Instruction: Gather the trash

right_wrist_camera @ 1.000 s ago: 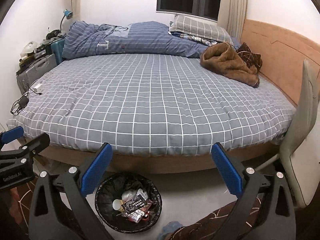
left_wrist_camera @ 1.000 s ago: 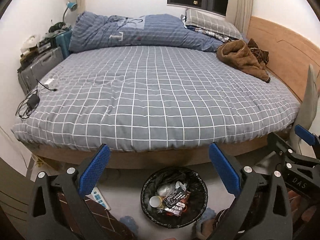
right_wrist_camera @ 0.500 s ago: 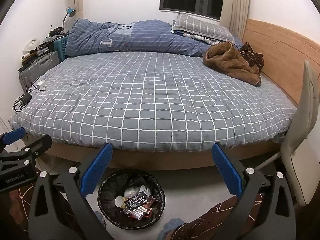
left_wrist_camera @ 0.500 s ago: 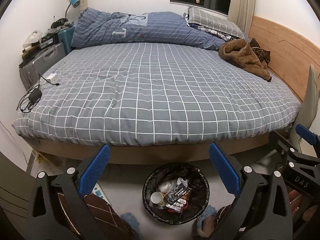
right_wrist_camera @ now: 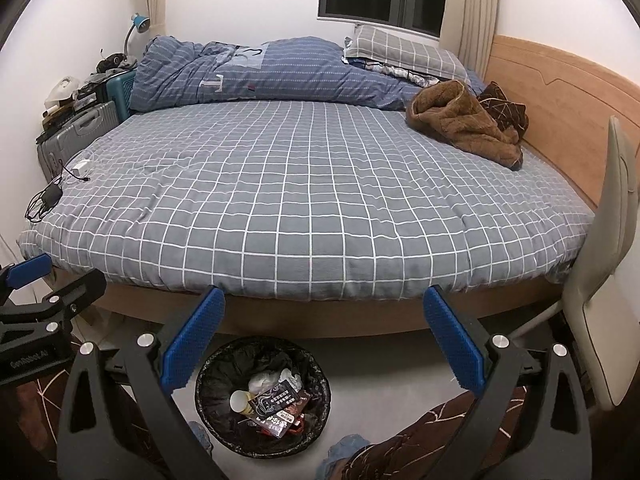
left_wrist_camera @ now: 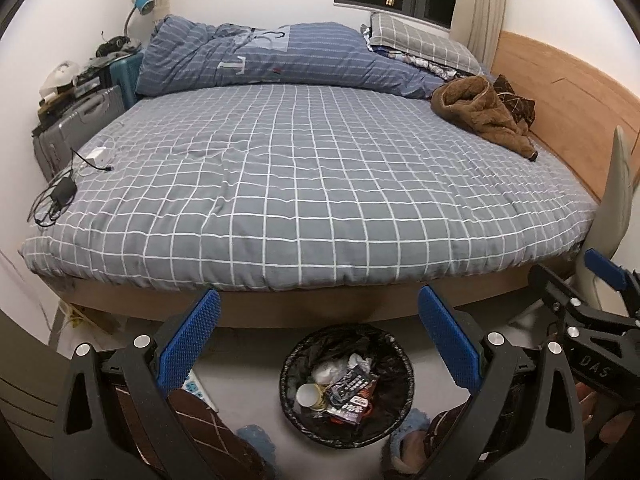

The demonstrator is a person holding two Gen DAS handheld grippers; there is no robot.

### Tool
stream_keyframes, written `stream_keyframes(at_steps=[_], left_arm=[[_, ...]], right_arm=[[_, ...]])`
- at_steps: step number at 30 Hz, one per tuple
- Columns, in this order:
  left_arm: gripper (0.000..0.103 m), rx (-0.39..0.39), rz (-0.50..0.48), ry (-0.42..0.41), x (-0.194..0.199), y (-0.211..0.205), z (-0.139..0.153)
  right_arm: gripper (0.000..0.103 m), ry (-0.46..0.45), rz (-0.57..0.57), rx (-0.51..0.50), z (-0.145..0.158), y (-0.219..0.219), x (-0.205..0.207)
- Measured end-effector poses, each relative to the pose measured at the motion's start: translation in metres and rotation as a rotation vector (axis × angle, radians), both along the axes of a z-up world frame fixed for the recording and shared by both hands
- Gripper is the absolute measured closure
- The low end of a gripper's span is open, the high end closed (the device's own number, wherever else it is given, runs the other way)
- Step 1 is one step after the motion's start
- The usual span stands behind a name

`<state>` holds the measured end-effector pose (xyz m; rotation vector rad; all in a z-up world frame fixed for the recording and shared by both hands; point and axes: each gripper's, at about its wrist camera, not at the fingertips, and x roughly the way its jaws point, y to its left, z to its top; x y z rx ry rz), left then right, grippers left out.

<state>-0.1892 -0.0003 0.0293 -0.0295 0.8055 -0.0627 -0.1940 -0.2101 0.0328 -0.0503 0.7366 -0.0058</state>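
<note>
Inventory, my two cams:
- Left gripper (left_wrist_camera: 318, 344): jaws wide apart, nothing btwn, held over floor above bin.
- Right gripper (right_wrist_camera: 324, 338): jaws wide apart, empty; bin sits low-left of it.
- Bin (left_wrist_camera: 346, 384), black liner, on floor just in front of bed edge: holds white cup (left_wrist_camera: 307, 393), crumpled tissue, dark wrappers (left_wrist_camera: 352, 392).
- Bed (left_wrist_camera: 312, 184), grey check cover: brown fleece (left_wrist_camera: 486, 114) near headboard, rolled blue duvet at far side, chargers w/ cables (left_wrist_camera: 60, 194) at left corner.
- Suitcase (left_wrist_camera: 76, 128) along left wall.
- Chair back (right_wrist_camera: 608, 248) at right, beside bed.
- My legs & blue slippers (left_wrist_camera: 404, 430) next to bin.
</note>
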Motion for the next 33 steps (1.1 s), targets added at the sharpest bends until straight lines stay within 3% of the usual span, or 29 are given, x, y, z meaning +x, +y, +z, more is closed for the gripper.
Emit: stream_keyframes(at_steps=[14, 33], left_arm=[[0.006, 0.051, 0.026, -0.013, 0.0007, 0.001, 0.0011], [0.006, 0.047, 0.046, 0.004, 0.0021, 0.0049, -0.0005]], right_arm=[[0.008, 0.011, 0.015, -0.008, -0.0061, 0.0041, 0.0013], [0.008, 0.009, 0.014, -0.008, -0.0063, 0.0049, 0.0021]])
